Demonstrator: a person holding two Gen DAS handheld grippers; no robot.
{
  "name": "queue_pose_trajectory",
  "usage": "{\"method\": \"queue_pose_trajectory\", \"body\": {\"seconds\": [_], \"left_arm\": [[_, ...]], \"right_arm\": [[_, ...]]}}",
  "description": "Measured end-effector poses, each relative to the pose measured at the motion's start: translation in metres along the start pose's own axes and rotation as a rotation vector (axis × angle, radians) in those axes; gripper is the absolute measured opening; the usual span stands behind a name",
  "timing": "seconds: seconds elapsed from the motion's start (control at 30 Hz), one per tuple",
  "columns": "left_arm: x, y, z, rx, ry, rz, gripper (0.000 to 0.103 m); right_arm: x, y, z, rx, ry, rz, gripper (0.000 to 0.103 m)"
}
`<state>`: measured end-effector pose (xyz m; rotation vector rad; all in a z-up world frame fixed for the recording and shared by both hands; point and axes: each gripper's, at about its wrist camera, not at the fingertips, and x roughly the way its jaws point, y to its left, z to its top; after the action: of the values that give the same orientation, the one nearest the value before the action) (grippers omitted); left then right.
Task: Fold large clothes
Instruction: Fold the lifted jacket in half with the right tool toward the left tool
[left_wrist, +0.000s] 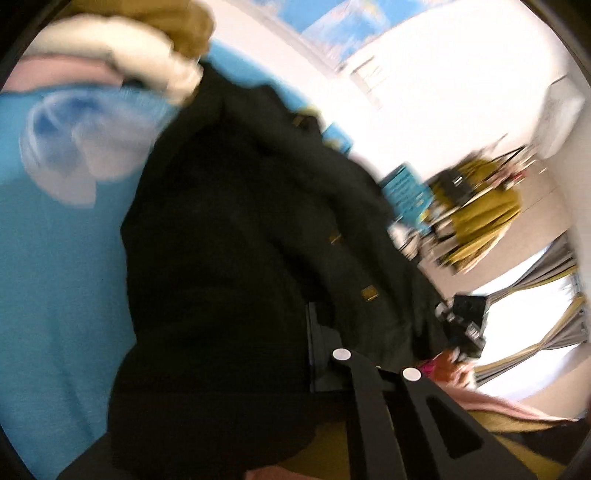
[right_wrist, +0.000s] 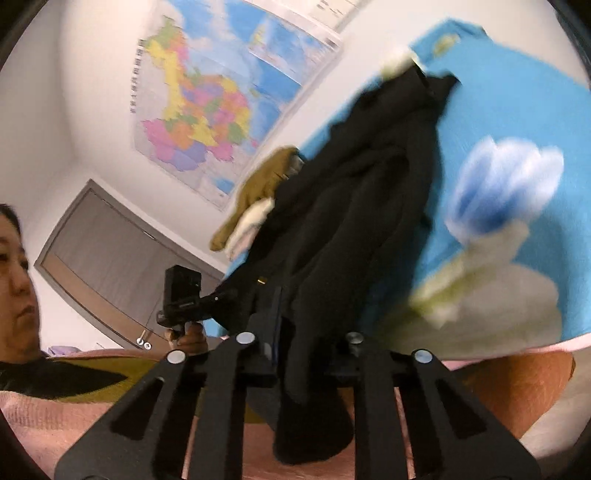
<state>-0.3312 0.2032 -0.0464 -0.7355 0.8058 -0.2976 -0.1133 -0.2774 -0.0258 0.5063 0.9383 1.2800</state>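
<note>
wall map (right_wrist: 207, 107) | grey door (right_wrist: 110, 251) | blue flowered bedsheet (right_wrist: 517, 110) | grey curtains (left_wrist: 546, 302)

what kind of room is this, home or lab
Most likely a room in a home, perhaps a bedroom. A blue flower-print sheet serves as the folding surface, a large wall map hangs on the white wall, a grey door stands beside it, and curtains frame a bright window.

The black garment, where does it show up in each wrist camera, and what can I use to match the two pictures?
Left wrist view: the black garment fills the centre, running from upper middle down to the bottom left.
Right wrist view: it hangs down the centre, from upper right to the right gripper, whose jaws are closed on it.
Shared landmark: the blue sheet with a white and blue flower print, left of the garment in the left view, right of it in the right view.
</note>
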Motion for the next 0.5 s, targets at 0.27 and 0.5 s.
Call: {"method": "queue_pose_trajectory", "body": {"seconds": [0.27,0.5], "left_arm": [[-0.055,-0.04,0.011,0.082,-0.147,-0.049,0.003],[-0.048,-0.015,0.023,-0.011,-0.103,-0.098,0.003]], "right_arm": [[-0.027,0.077,0.012,-0.192,-0.112,0.059,0.009],[-0.019,0.041,0.023,-0.033,-0.113,-0.008,0.009]]}}
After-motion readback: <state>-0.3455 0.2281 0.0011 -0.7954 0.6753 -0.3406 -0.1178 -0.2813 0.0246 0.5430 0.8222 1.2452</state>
